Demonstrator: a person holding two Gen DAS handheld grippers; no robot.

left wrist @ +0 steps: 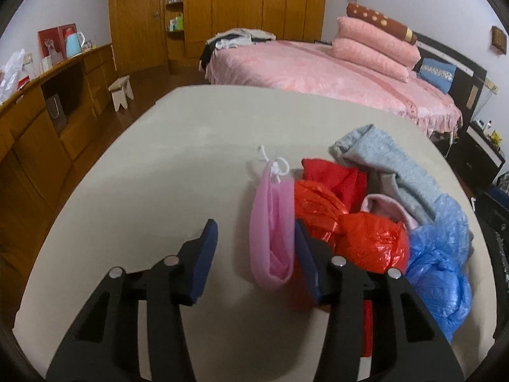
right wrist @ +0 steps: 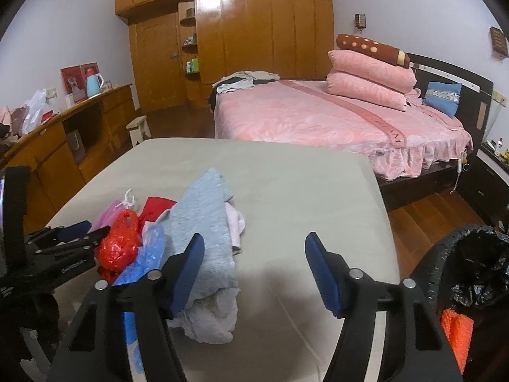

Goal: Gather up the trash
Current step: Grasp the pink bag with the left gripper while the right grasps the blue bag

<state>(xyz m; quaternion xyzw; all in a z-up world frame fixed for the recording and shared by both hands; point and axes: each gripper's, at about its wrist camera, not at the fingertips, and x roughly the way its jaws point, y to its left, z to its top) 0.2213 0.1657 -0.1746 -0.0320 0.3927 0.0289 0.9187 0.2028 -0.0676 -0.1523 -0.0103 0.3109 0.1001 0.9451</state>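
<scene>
- The left gripper is hovering over the beige table, jaws spread, nothing pinched; the pink mesh bag is lying between them, nearer the right pad.
- At its two o'clock, the red plastic bag and blue plastic bag are touching.
- The right gripper is standing spread, empty, the grey cloth at its ten o'clock.
- The black-lined bin is sitting at three o'clock.

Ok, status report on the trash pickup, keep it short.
Left gripper open at the pink bag, nothing gripped. Right gripper open, empty, beside the grey cloth. Red bag and blue bag on the table; clothes mixed in.
</scene>
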